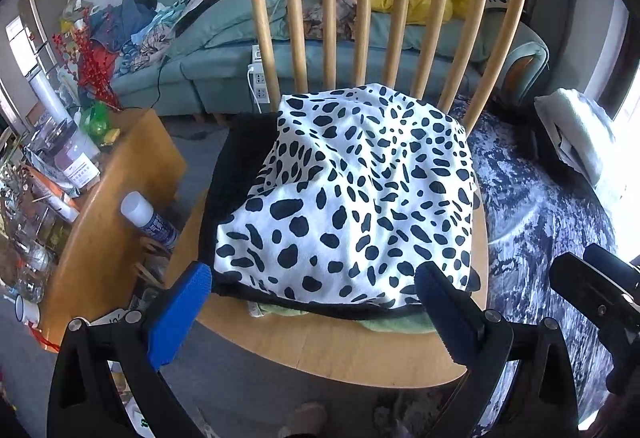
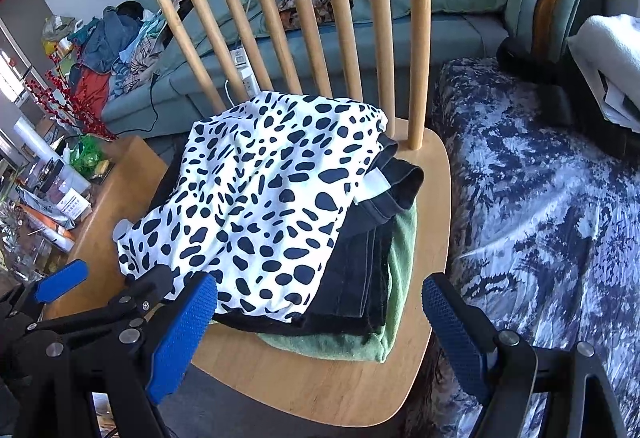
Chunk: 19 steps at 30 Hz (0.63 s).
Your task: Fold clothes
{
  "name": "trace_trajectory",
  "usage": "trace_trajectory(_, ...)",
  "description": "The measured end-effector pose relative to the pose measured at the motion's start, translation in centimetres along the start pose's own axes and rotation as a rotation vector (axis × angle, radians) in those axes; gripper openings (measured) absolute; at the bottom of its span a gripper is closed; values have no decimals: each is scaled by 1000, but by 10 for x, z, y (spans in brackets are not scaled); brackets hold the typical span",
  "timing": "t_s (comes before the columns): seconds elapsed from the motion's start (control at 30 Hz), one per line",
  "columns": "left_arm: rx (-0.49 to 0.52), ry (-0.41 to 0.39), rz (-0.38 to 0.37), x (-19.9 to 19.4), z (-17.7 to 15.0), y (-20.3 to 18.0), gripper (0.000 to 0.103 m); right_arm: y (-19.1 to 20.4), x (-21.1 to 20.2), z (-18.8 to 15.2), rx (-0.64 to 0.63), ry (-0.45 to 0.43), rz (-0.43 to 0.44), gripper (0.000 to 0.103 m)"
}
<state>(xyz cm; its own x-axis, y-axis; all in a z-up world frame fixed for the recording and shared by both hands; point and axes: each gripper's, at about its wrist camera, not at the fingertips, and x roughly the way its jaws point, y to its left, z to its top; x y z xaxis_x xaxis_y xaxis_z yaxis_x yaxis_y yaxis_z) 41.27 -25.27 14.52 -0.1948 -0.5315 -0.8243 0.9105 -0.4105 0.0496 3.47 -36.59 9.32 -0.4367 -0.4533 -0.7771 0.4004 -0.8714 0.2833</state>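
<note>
No readable writing; spotted garment tops stack.

Both wrist views close, angled down (steeply), sharing chair clothes pile

Chair seat: stack of three folded garments, spotted garment on jeans on towel (lowest). Sofa behind chair; side table left; bed right.

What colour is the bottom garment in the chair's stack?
Green garment, clearest in the right wrist view.
</note>
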Motion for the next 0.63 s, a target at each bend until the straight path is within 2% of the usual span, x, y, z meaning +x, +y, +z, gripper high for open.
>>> trace_trajectory(0.63, 3, 30, -5, 7, 0, 6, 103, 8, 14, 1, -9, 36, 5, 87)
